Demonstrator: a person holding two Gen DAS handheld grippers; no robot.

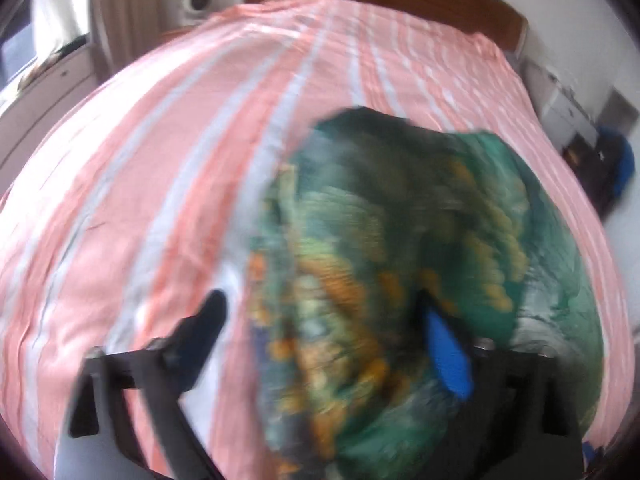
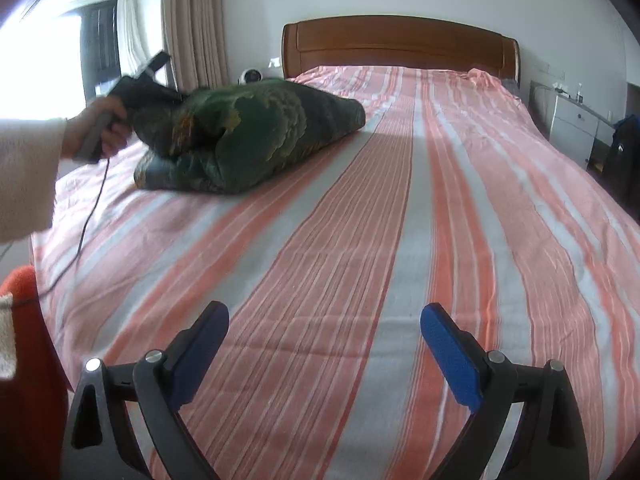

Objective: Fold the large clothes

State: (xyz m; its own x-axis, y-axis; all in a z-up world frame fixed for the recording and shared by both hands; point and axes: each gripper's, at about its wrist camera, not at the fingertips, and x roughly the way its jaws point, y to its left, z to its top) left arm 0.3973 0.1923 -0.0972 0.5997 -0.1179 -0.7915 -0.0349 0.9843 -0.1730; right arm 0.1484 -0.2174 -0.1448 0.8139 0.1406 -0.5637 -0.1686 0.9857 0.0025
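Garment [image 2: 248, 136]: green patterned bundle, bulky and partly folded, lying on the striped bed [image 2: 400, 220] in the upper left of the right wrist view; filling the centre and lower right of the left wrist view, blurred.
Long axis: running from lower left to upper right in the right wrist view, roughly towards the wooden headboard [image 2: 400, 42].
Left hand-held gripper [image 1: 320, 320]: fingers spread wide, fabric lying between and over them; right finger partly covered by cloth; contact or pinch not possible to tell through the blur.
Left hand [image 2: 100, 128]: at the near left end of the bundle, gripping the tool's handle, cable trailing down over the bed edge.
Right hand-held gripper [image 2: 324, 340]: open, holding nothing, hovering above bare sheet at lower centre, well apart from the garment.
Direction from right gripper: garment ahead and to the left.
Nearer side: left, by far.
Likely next need: right gripper crossing up-left to reach the bundle's free end.
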